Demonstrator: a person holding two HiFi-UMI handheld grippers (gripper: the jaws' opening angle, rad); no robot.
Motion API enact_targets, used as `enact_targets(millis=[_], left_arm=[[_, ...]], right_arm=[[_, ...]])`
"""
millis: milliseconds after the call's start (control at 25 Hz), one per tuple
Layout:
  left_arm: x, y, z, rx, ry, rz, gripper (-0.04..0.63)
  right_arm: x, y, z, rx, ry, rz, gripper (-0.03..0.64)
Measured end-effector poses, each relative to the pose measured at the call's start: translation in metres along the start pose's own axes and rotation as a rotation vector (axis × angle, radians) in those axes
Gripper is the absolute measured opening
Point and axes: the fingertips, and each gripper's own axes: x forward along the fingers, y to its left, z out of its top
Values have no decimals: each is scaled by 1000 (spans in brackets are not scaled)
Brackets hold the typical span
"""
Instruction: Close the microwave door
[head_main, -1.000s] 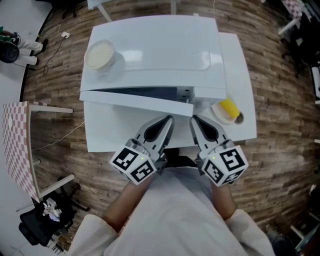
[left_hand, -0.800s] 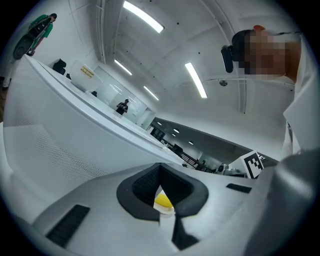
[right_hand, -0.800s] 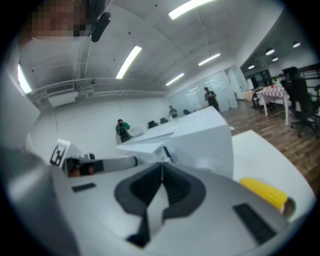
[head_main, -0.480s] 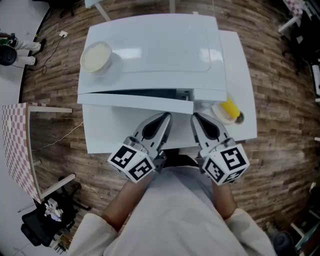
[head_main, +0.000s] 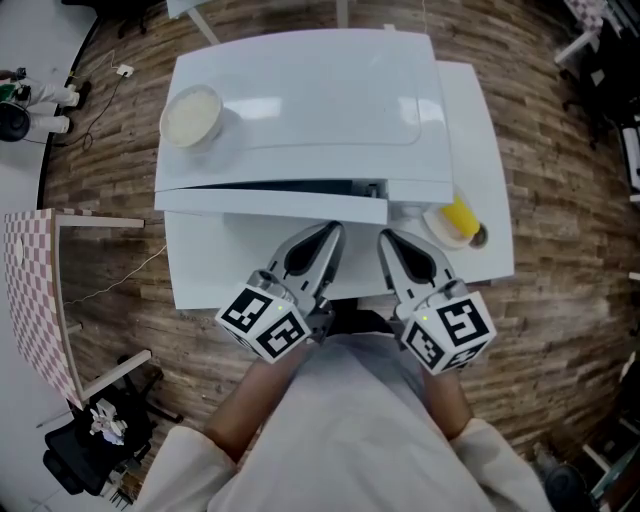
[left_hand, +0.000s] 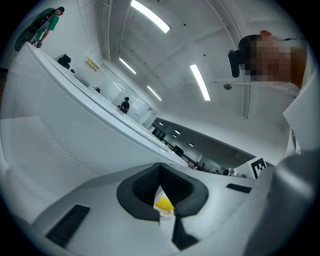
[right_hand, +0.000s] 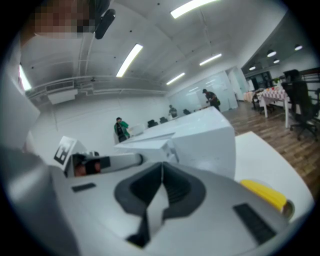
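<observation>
The jaws of the left gripper (left_hand: 160, 166) are found closed, the black pads meeting at the tips with nothing clamped. Only a narrow slit is left behind the tips, and a yellow object (left_hand: 164, 203) is glimpsed through it. The jaws of the right gripper (right_hand: 161, 165) are likewise found together at the tips and empty. Both grippers are held side by side directly in front of the microwave (head_main: 310, 90), with their tips pointed at its front. The left gripper's tips are placed just beside the free end of the microwave door (head_main: 270, 203), and the right gripper's tips just past that end. Contact with the door cannot be confirmed for either. The door is recorded as not fully shut. It is swung out slightly from the microwave's front, and a thin dark wedge of cavity is exposed, widening toward the end where the grippers are held. The microwave is stood on a white table (head_main: 215, 265), part of which is left bare in front of the door. A pale round bowl (head_main: 193, 113) is set on top of the microwave, near its left edge. The yellow object is lodged in a small round dish (head_main: 433, 224) on the table, just beside the microwave's front right corner. A wooden floor (head_main: 560, 250) is seen around the table. A checked surface (head_main: 35, 290) is noted well apart from the microwave, on its left.
</observation>
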Motion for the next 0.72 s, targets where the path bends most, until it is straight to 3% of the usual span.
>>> enact_targets(millis=[720], left_arm=[[4, 4, 9, -8, -14, 5, 18]], right_arm=[[10, -3, 13, -2, -37, -15, 23]])
